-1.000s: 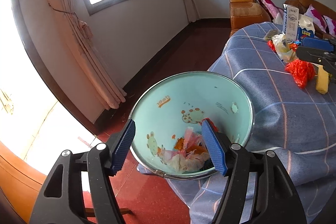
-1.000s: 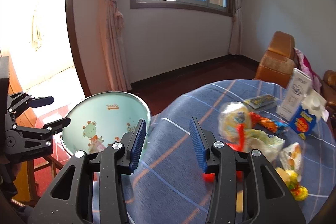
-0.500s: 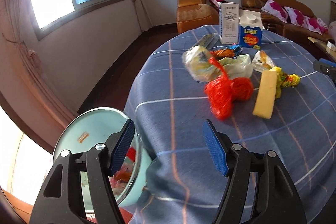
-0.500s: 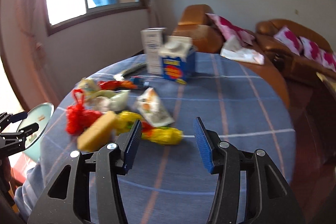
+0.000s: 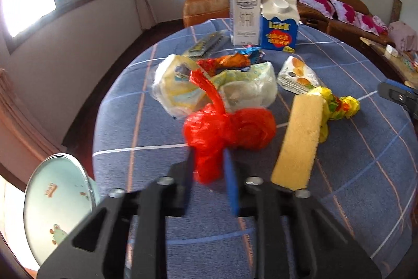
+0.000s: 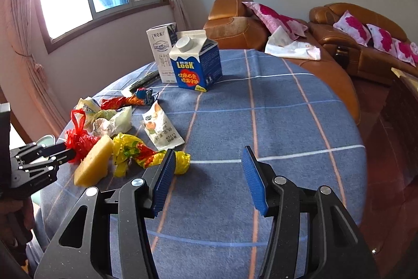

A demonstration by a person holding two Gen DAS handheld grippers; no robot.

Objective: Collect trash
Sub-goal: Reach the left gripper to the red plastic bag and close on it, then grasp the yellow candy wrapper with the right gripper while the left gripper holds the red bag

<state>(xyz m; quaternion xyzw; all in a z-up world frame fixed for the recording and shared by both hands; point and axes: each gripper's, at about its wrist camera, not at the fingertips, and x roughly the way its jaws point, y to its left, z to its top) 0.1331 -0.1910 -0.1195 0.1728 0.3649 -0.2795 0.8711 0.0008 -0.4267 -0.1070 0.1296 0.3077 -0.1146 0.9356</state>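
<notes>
1. Our left gripper [image 5: 209,169] is clamped narrow on the near end of the red mesh bag [image 5: 230,130], which lies on the desk [image 5: 352,174]
2. Our right gripper [image 6: 206,179] hangs half open and empty, the yellow wrapper [image 6: 146,153] just left of its fingers
3. Left to bin: sponge [image 5: 297,145], wrappers, cartons; the basin [image 5: 54,203] waits lower left of our left gripper

On the round table [image 6: 287,101], two cartons [image 6: 194,60] are standing side by side at the far edge. Wrappers [image 5: 222,85] are lying before them, a sponge [image 5: 297,143] sitting right of the net bag [image 5: 227,130]. A bin [image 5: 54,208] is standing beside the table's left edge.
</notes>
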